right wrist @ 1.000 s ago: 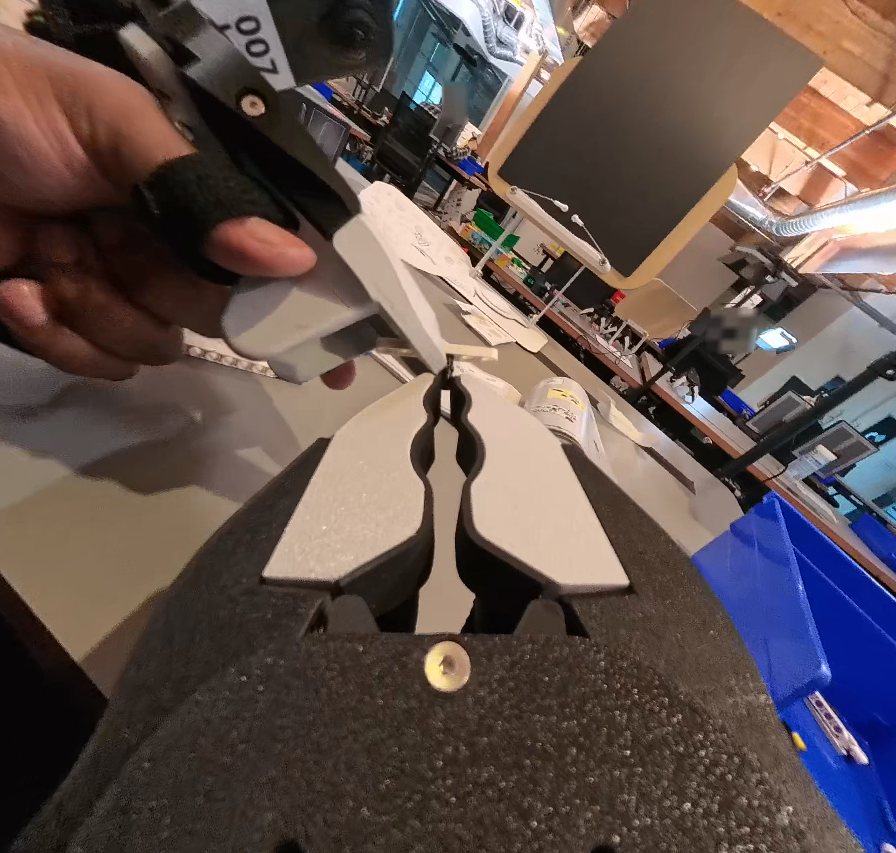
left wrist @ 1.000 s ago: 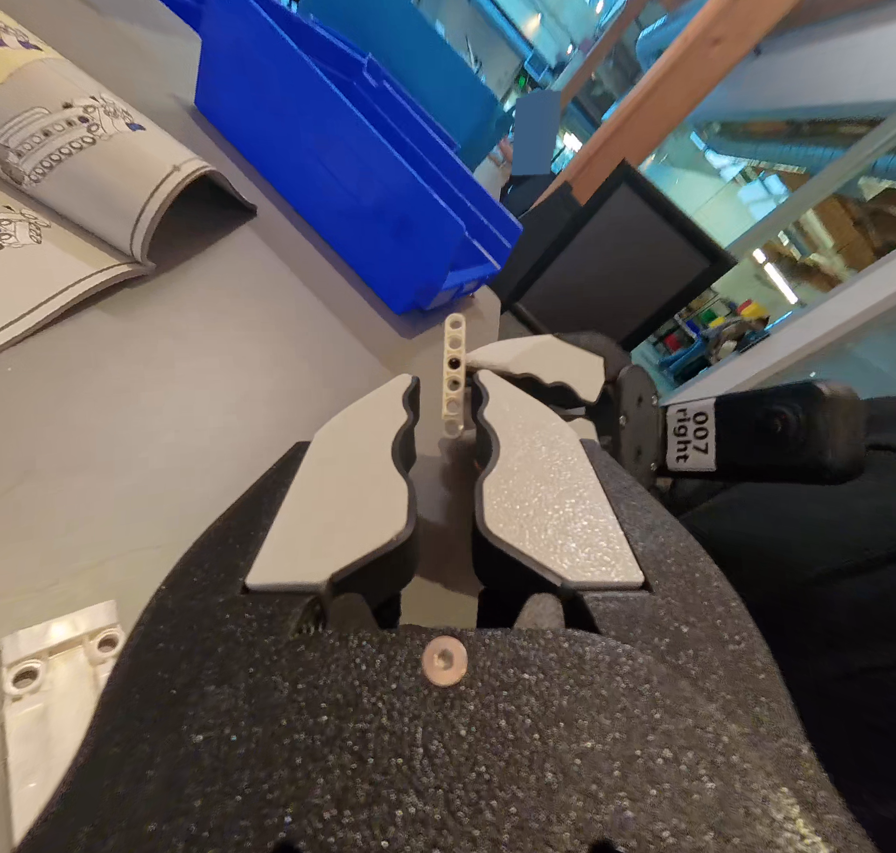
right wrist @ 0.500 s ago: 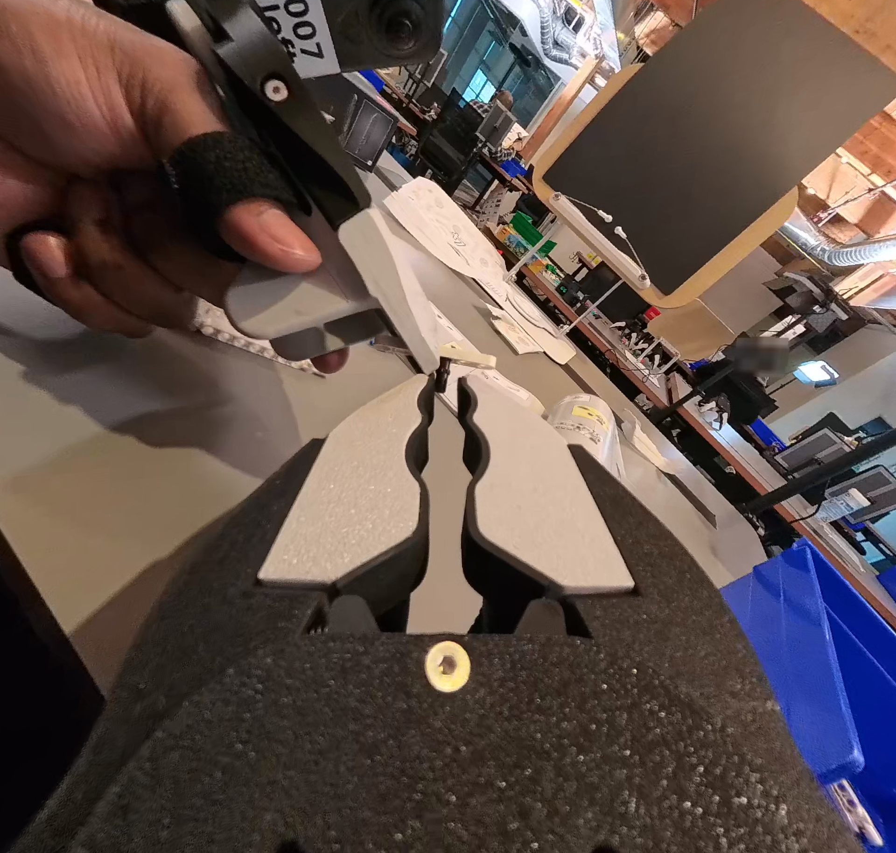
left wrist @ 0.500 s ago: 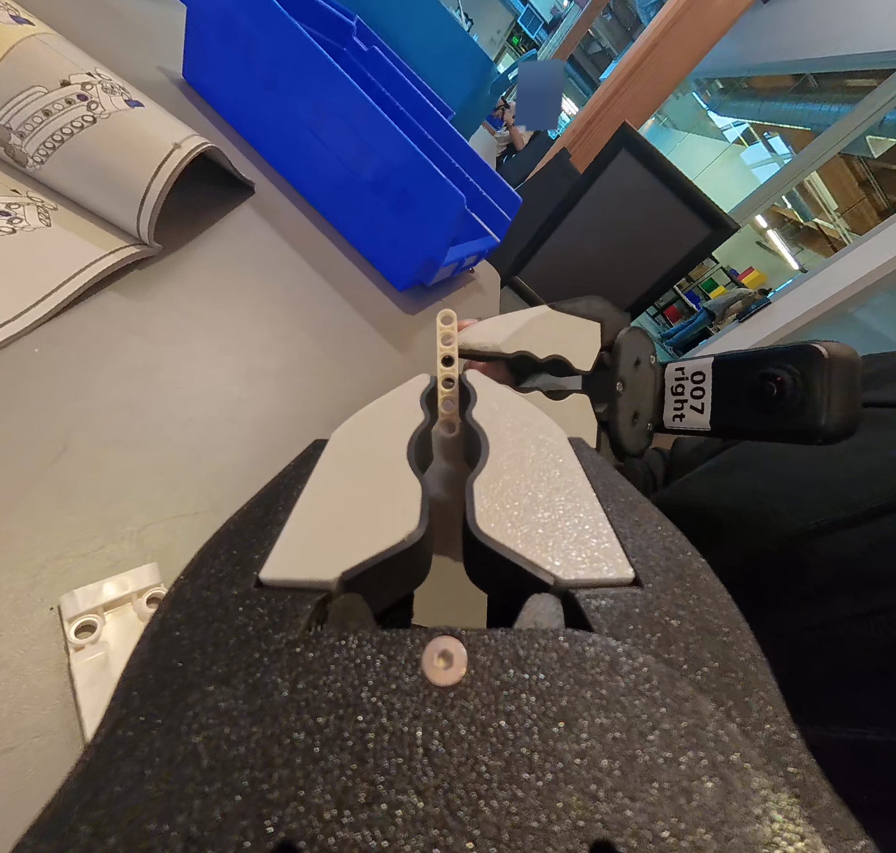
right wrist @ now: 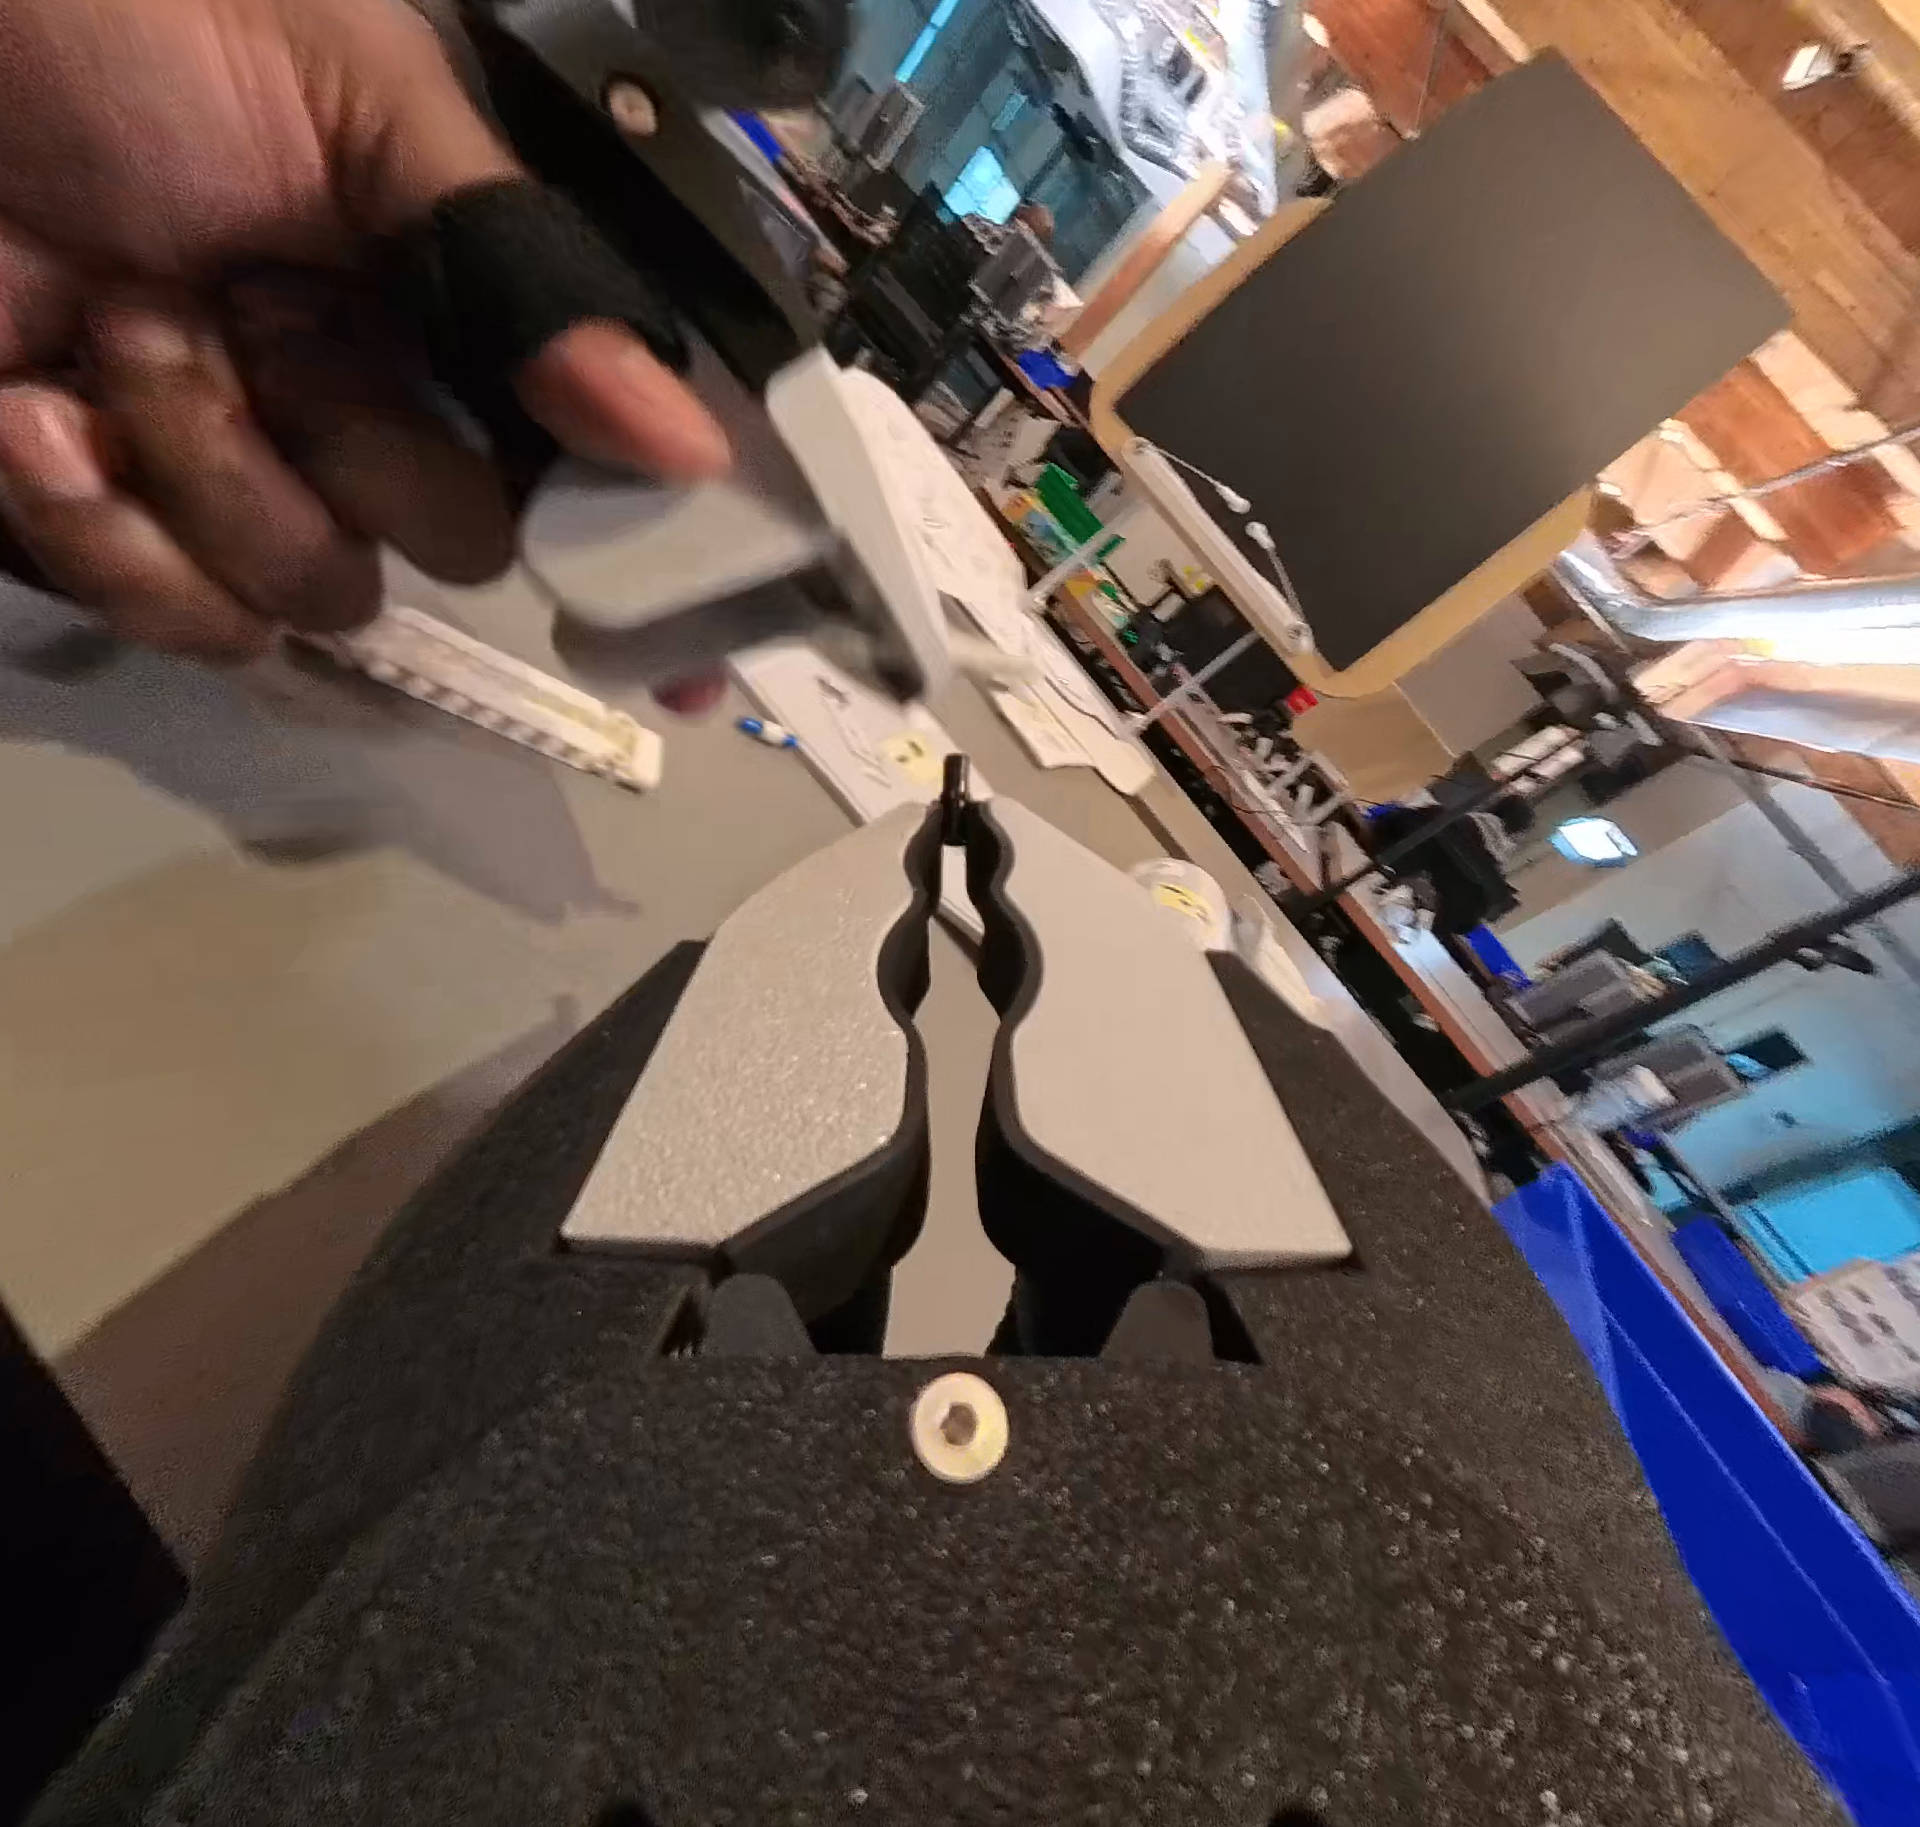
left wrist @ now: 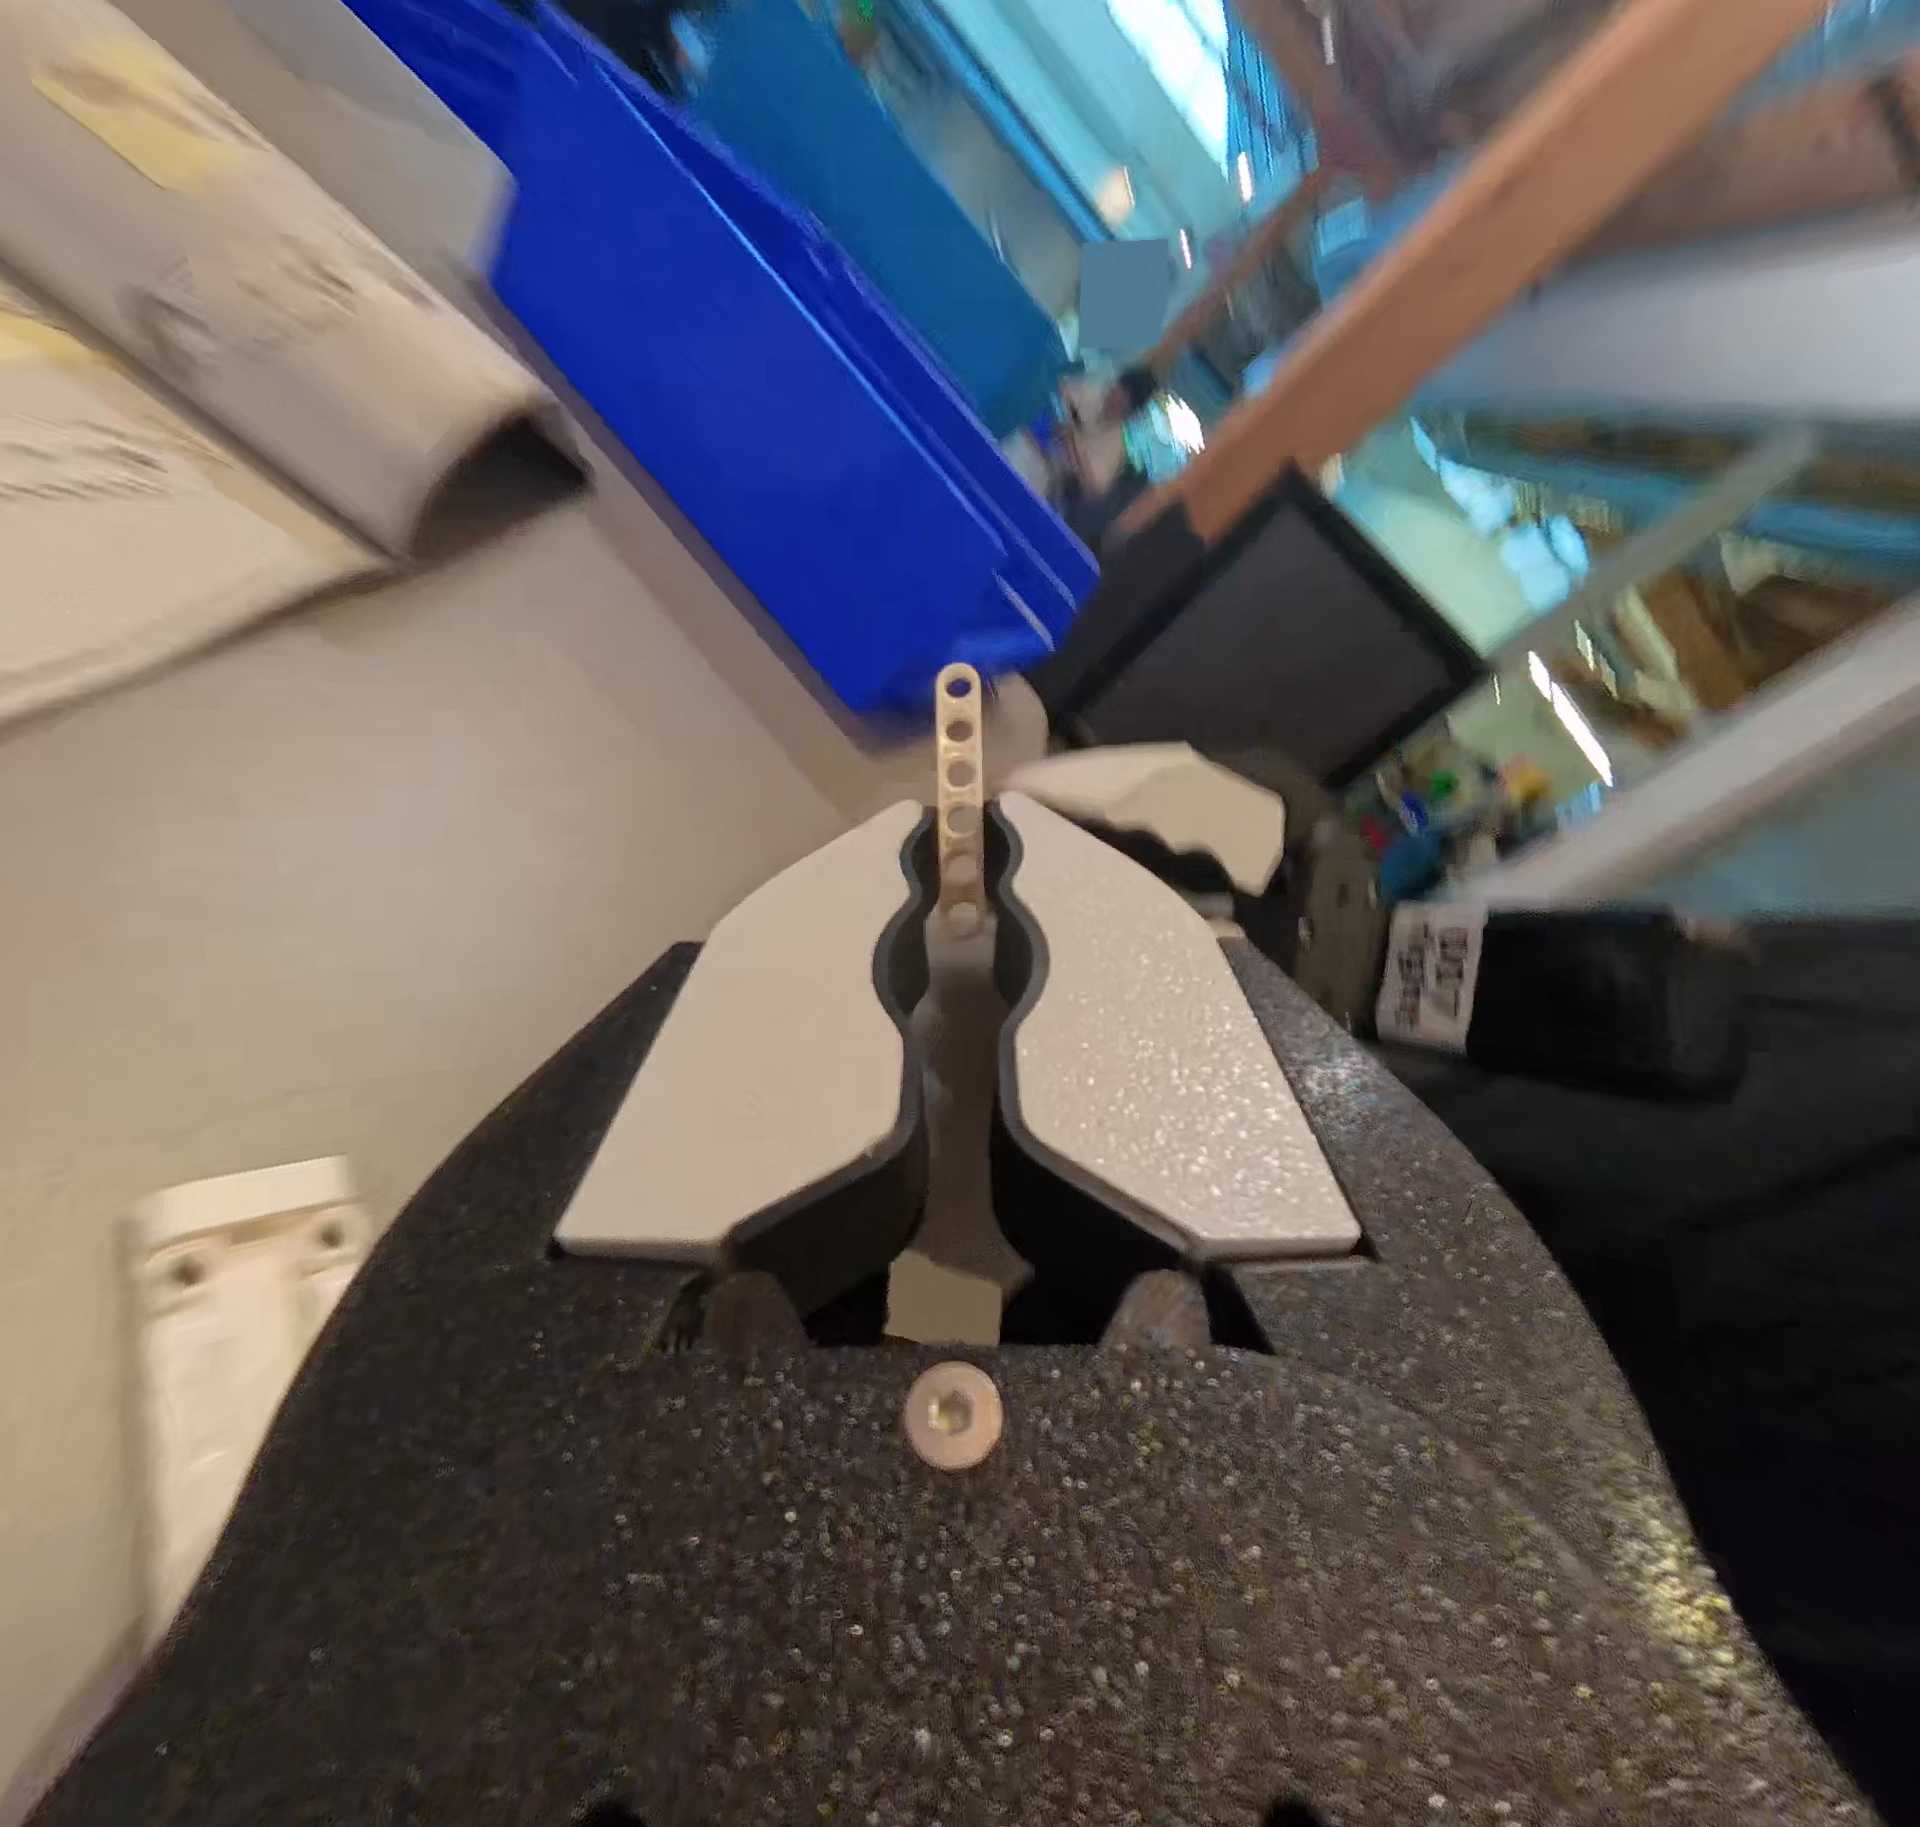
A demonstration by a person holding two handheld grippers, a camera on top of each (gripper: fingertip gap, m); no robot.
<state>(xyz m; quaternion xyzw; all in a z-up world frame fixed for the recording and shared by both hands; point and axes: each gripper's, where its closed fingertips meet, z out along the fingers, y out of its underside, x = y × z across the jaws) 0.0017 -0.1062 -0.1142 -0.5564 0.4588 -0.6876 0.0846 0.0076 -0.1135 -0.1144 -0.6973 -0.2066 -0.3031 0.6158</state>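
Left gripper (left wrist: 961, 821) clamped on a tan perforated beam (left wrist: 958, 790) standing upright between its pads, top holes clear above the tips. Right gripper (right wrist: 958, 816) pinched shut on a small black pin (right wrist: 955, 790), tip poking forward, apart from the beam. Grey tabletop (left wrist: 416, 842) below, with blue bins (left wrist: 727, 375), an open instruction booklet (left wrist: 156, 427) and a white plate piece (left wrist: 229, 1289) around. Best handled, judging by these views, with the beam steady and the pin squared to a hole.
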